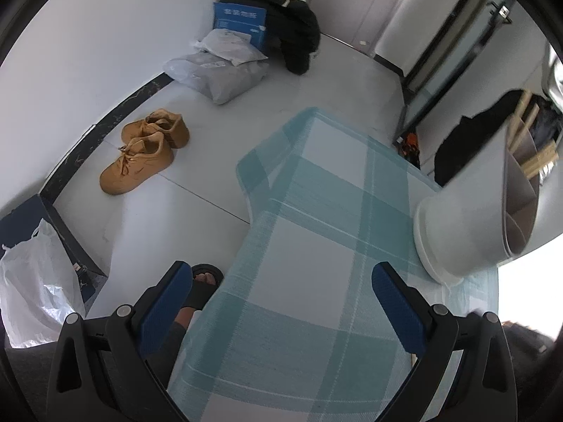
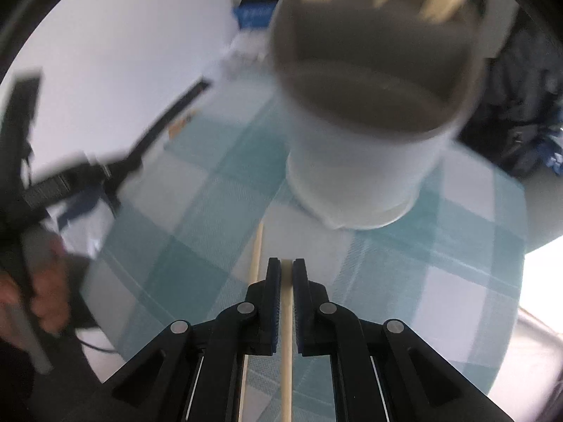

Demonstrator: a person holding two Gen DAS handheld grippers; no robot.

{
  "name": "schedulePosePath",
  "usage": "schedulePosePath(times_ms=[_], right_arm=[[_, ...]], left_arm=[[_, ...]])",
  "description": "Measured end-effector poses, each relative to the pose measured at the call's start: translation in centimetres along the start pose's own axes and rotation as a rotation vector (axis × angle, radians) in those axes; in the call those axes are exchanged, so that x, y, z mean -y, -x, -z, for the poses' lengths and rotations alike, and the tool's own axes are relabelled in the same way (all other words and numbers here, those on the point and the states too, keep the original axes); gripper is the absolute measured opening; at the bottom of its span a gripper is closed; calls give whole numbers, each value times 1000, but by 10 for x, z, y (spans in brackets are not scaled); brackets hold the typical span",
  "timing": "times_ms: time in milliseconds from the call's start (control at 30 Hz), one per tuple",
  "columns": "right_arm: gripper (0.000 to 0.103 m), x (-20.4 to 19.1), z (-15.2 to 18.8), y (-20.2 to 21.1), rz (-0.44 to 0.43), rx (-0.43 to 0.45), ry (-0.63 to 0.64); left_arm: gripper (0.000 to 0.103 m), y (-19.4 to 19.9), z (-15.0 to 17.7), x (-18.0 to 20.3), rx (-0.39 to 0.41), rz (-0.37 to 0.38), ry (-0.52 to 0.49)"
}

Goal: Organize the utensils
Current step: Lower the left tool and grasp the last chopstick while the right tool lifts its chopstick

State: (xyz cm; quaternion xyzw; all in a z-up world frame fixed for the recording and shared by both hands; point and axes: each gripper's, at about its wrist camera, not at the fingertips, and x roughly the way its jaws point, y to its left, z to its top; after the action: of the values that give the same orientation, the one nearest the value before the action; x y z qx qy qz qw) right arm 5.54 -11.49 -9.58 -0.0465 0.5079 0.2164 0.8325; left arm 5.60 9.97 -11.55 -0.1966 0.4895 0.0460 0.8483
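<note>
Already the white holder (image 2: 362,161) on the checked tabletop (image 2: 197,211) has several pale wooden sticks standing in its far compartments (image 1: 527,140), so part of the sorting looks done. My right tool (image 2: 286,270) is pinched almost fully shut on one wooden chopstick (image 2: 286,334), which runs back between the pads toward me, its tip pointing at the holder's base. A second chopstick (image 2: 256,260) lies flat on the cloth just left of it, untouched (its mate, I'd guess). My left tool (image 1: 281,302) stands wide open with nothing between its blue pads, only cloth under it, waiting near the holder's left side. The near compartments (image 2: 369,81) look empty, though the blur there keeps me from being sure. By my reckoning the held stick goes in next, then the one on the cloth; I see no other loose utensils in either view.
</note>
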Motion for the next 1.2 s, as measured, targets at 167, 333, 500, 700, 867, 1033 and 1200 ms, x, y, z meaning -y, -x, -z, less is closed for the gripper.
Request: schedulePosePath(times_ms=[167,333,500,700,867,1033,1200], right_arm=[[6,57,12,39,-79,145,-242],[6,117,35,52,-161,218,-498],[6,149,55,62,-213,278,-669],[6,173,72,68,-227,313,-759],[6,180,80,73,-182,327,-752],[6,185,84,79,-191,343,-751],[6,181,82,82,-188,342,-714]], left_arm=[[99,0,13,19,-37,45,-70],[99,-2,25,41,-77,76,-152],[93,-9,34,59,-163,97,-189],[93,-21,34,82,-210,47,-225],[78,-37,29,99,-262,-50,-223],[63,-44,27,111,-267,-168,-264],[36,-44,28,116,-276,-203,-223]])
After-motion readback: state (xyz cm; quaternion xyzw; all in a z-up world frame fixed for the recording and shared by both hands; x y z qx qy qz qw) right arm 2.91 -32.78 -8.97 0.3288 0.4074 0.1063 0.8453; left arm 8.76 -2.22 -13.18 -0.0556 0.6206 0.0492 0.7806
